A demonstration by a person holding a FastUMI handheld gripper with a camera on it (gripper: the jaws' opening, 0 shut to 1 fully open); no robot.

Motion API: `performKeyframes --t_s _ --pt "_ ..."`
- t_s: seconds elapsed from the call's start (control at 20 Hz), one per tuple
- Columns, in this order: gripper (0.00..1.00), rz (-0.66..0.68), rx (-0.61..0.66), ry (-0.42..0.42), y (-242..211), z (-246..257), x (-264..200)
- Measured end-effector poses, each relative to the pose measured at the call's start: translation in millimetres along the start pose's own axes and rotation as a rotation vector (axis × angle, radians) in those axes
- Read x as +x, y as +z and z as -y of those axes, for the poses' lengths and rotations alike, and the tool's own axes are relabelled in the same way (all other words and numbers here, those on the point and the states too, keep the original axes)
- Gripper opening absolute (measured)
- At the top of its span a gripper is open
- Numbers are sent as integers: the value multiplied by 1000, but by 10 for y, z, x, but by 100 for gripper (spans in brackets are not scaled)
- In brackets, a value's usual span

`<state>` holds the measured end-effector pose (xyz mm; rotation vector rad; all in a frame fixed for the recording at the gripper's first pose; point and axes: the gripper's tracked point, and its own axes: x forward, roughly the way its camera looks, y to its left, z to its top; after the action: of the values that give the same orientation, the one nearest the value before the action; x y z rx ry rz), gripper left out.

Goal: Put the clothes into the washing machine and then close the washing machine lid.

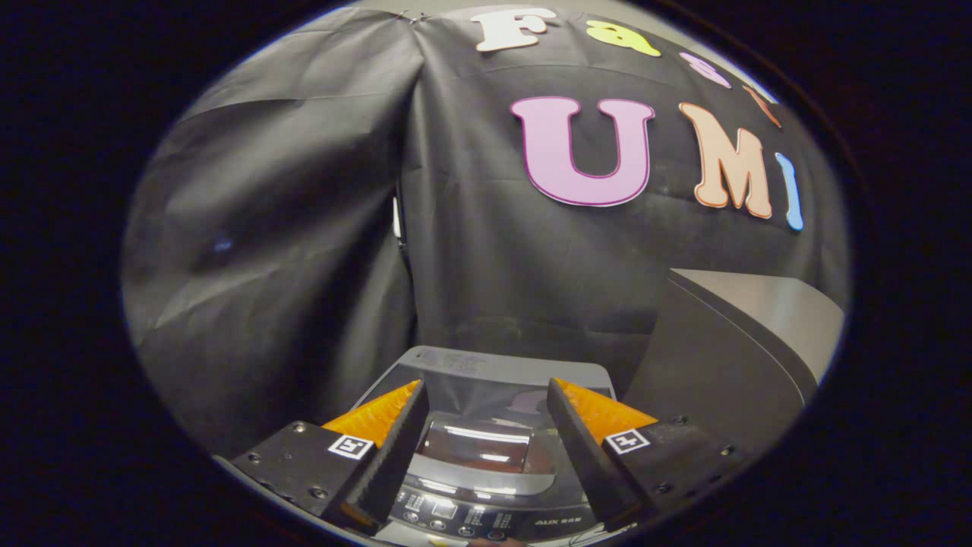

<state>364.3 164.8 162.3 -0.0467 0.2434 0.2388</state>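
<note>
A grey top-loading washing machine [493, 365] stands below and ahead of my fingers, against the black cloth wall. Its lid [478, 448] lies down flat, with a dark glossy window that shows between my fingers. The control panel [456, 520] with small buttons runs along the machine's near edge, just under the fingertips' bases. My gripper [486, 395] hovers above the lid, open, with nothing between its fingers. No clothes are to be seen on or around the machine.
A tall grey box-like unit [729, 357] rises right beside the washing machine, close to my right finger [592, 433]. The black cloth wall hangs just behind the machine and folds into a corner on the left.
</note>
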Motion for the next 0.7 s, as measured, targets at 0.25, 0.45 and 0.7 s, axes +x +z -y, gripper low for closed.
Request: performKeyframes --t_s 0.25,0.45,0.7 --pt "96 74 -29 31 -94 -96 -567" --pt "97 116 18 46 -213 -46 -1032" --pt "97 171 47 18 -422 160 -1597"
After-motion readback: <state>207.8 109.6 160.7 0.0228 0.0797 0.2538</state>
